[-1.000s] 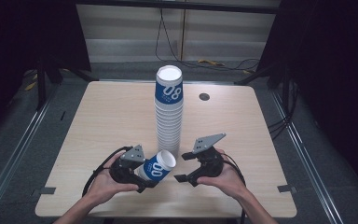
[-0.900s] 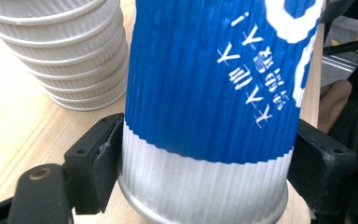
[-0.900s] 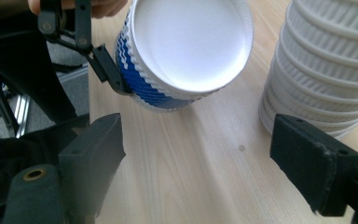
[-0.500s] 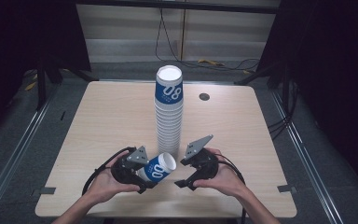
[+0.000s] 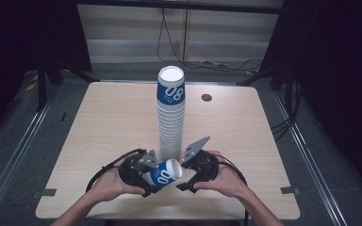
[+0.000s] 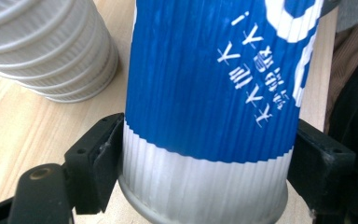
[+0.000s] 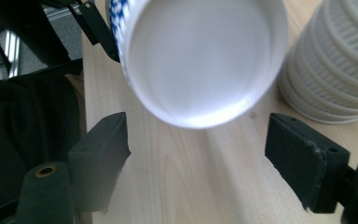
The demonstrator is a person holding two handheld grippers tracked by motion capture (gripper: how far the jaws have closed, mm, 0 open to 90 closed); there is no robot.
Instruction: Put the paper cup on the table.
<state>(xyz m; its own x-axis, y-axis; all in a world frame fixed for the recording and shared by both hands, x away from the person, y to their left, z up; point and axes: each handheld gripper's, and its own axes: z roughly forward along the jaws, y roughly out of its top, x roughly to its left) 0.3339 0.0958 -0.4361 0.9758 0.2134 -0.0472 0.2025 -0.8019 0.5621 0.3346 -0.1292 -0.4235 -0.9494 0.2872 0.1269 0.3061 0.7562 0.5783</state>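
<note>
Left gripper (image 5: 143, 176) clamps a single blue cup (image 5: 162, 173) sideways near the table's front edge, just before the cup stack (image 5: 171, 117). Right gripper (image 5: 188, 181) gapes wide at its mouth; handover likely pending, stacking undone.

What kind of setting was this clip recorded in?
Probably a lab or recording studio rather than a home: a bare wooden table ringed by black curtains, loose cables on the floor behind, and one tall cup stack as the prop.
</note>
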